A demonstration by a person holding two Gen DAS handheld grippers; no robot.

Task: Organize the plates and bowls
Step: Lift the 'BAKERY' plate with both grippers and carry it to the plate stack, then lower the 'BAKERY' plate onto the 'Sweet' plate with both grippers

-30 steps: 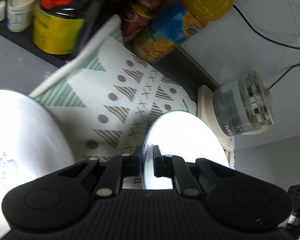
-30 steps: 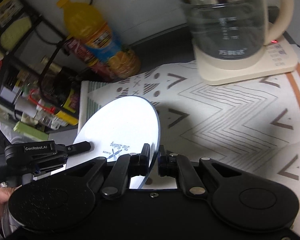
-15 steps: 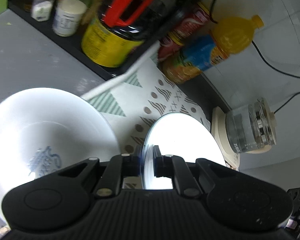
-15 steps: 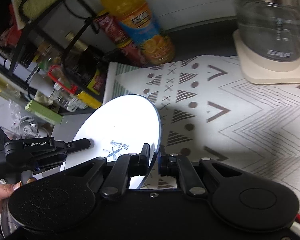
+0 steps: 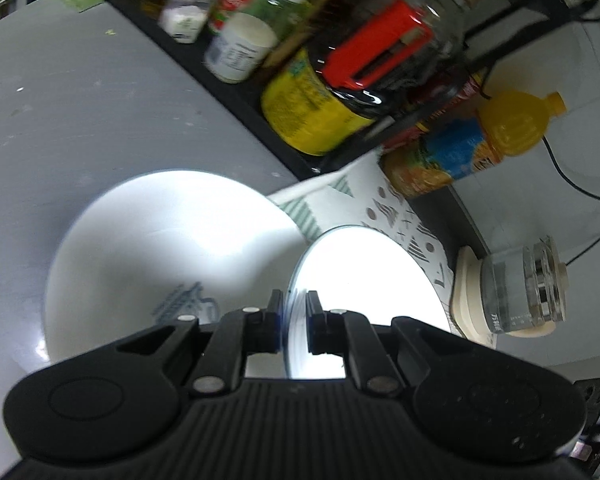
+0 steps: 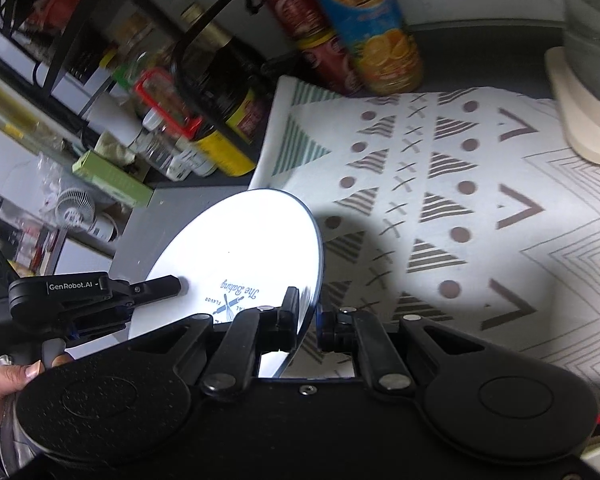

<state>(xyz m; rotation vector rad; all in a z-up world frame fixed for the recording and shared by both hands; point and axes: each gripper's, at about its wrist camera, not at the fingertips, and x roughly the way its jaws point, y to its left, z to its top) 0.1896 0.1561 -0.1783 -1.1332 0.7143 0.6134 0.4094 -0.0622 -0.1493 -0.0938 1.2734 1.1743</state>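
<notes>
Both grippers hold one small white plate with a blue rim and a blue print, lifted and tilted above the counter. My left gripper (image 5: 291,322) is shut on its rim; the plate (image 5: 364,280) fills the right of the left wrist view. My right gripper (image 6: 308,320) is shut on the opposite rim of the plate (image 6: 244,248); the left gripper (image 6: 156,286) shows there, clamped on the plate's left edge. A larger white bowl (image 5: 160,248) with a blue print lies on the grey counter, to the left under the plate.
A patterned white mat (image 6: 440,208) covers the counter on the right. A black rack (image 5: 236,92) holds jars and bottles. An orange juice bottle (image 5: 472,148) and a red can (image 6: 300,12) stand by the mat. A glass kettle (image 5: 520,292) sits on a cream base.
Both grippers have carried the plate to the left, off the mat and toward the grey counter. The white bowl has come fully into the left wrist view beside the plate.
</notes>
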